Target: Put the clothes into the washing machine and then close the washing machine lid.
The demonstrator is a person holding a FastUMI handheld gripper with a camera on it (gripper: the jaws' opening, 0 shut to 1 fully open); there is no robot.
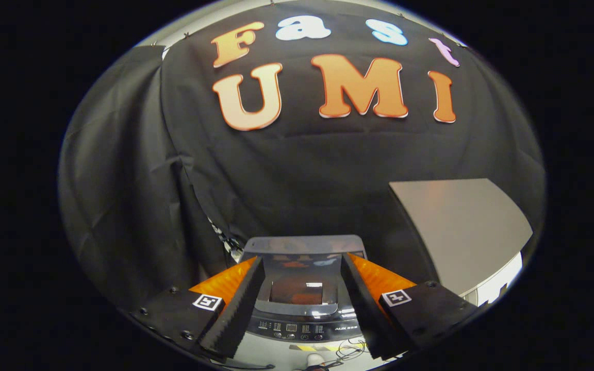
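Two fingers frame the washing machine (302, 309) between them; our jaws are spread wide, gripping nothing. We read the gripper (302, 304) as hovering above and in front of the machine, looking down its top. The lid (302, 247) looks raised, standing at the back edge of the machine, w/ the tub opening (297, 291) just ahead of the fingers; something reddish sits in it, but we can't tell if that's clothes or a reflection. No loose clothes visible to us. Our guess: either loading is done and the lid close is next, or we're at the start. Next move prob. calls for reaching past the opening to the lid's top edge and tipping it fwd. Nearby: grey panel (457, 226) to the right, well apart; cables (348, 353) by the machine's front edge, not in the way.
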